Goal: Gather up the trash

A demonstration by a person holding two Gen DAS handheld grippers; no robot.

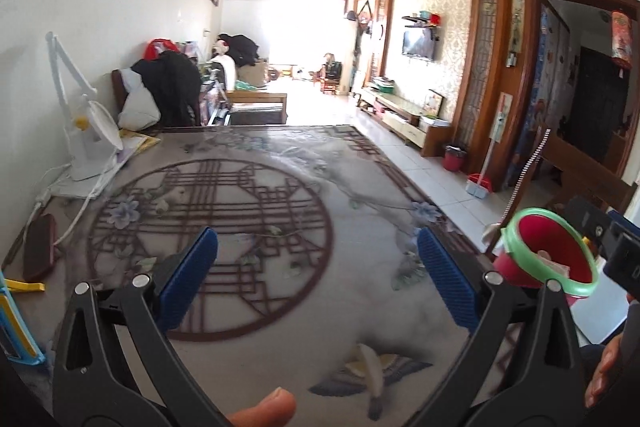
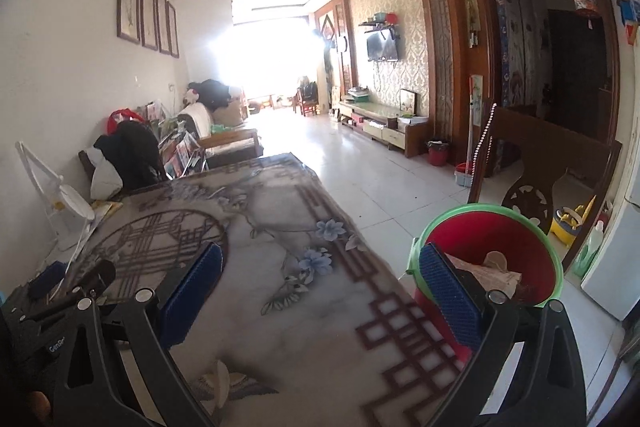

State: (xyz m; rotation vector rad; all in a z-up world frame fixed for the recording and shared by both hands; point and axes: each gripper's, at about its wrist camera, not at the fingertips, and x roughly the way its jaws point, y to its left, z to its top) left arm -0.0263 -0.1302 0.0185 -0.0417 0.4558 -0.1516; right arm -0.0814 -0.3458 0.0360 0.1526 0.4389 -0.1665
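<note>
Where the grey flower-printed table cover under its clear sheet (image 1: 280, 291) lay in view, found no plain scrap of litter on the bare middle.

- Recorded left gripper (image 1: 316, 233) with blue pads spread to full width, nothing between them, hovering over the cover's round lattice print.
- Recorded right gripper (image 2: 320, 249) likewise gaping wide and empty; in the right wrist view its right pad overlapped the bin, without any grip on the rim.
- Located red plastic bin with green rim (image 2: 480, 227) just beside the table's right edge and lower than the tabletop; could not tell what it stood on.
- Noted crumpled pale paper and wrappers (image 2: 492, 275) already lying inside that bin.
- Listed as not trash, by judgement: white folding desk lamp (image 1: 84, 143) and dark red flat case (image 1: 40, 251), both at the table's left side, well apart from the bin.
- Left undecided: pale yellowish leaf-like shape (image 1: 372, 363) near the table's front edge; could have been print or a last scrap.

Judged collection mostly or wholly done, with that one shape alone left to check.
</note>
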